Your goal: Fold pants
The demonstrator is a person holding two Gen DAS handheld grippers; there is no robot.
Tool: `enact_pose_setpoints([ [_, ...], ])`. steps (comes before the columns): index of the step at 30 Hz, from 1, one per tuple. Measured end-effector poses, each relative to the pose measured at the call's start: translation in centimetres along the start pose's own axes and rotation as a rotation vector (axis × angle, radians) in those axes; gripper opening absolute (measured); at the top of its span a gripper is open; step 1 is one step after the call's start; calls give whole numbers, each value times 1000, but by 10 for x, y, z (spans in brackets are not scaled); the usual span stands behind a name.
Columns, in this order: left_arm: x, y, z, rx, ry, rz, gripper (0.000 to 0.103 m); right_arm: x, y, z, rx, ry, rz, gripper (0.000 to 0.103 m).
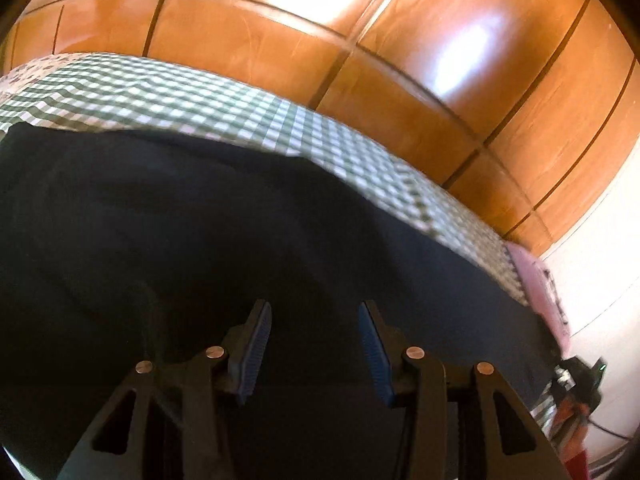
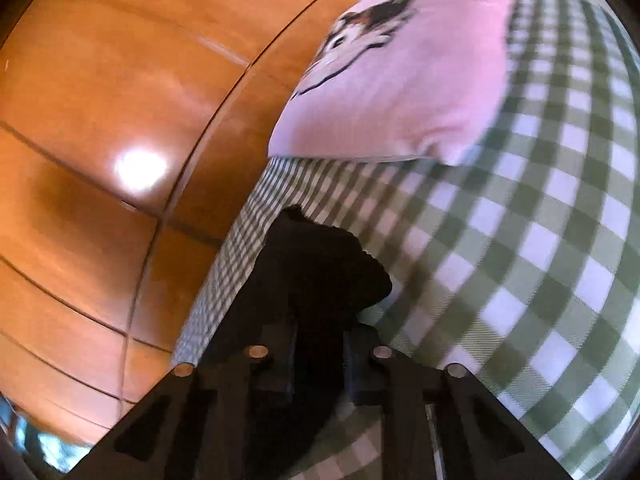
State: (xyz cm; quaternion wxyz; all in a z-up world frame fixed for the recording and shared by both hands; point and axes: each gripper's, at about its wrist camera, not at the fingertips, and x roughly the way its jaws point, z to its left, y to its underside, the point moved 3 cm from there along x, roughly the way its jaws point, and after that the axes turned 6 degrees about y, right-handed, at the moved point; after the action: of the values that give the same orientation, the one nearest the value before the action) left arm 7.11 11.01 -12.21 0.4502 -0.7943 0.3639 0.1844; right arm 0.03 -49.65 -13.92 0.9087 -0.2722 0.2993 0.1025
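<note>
Left wrist view: my left gripper (image 1: 315, 350) is parted wide, nothing between the pads, hovering over the pants (image 1: 200, 240), which lie spread dark across the checked bedsheet (image 1: 180, 96). Right wrist view: my right gripper (image 2: 318, 364) is closed on a bunched end of the pants, lifted off the sheet, just short of the pink pillow (image 2: 400, 80). Wooden wardrobe (image 2: 100, 100) runs beyond the pillow's side of the bed. Step, I judge: carrying one end over for a fold, early on. Next move needs the right end laid across the pants away from the pillow, left gripper pinning or taking the matching edge.
</note>
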Motion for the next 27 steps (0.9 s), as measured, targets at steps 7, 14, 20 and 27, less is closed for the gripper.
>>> enact_pose_setpoints([
  [7,4,4,-5,48,-21,2,46,-35,1,-1,-50,159,-84,16],
  [14,2,9,-6,87,-25,0,46,-23,11,-12,-95,262,-63,32],
  [20,-12,-1,3,-21,20,22,46,-69,2,23,-165,369,-248,37],
  [27,-25,-33,11,-47,-13,-30,46,-45,54,145,-524,63,-160,37],
])
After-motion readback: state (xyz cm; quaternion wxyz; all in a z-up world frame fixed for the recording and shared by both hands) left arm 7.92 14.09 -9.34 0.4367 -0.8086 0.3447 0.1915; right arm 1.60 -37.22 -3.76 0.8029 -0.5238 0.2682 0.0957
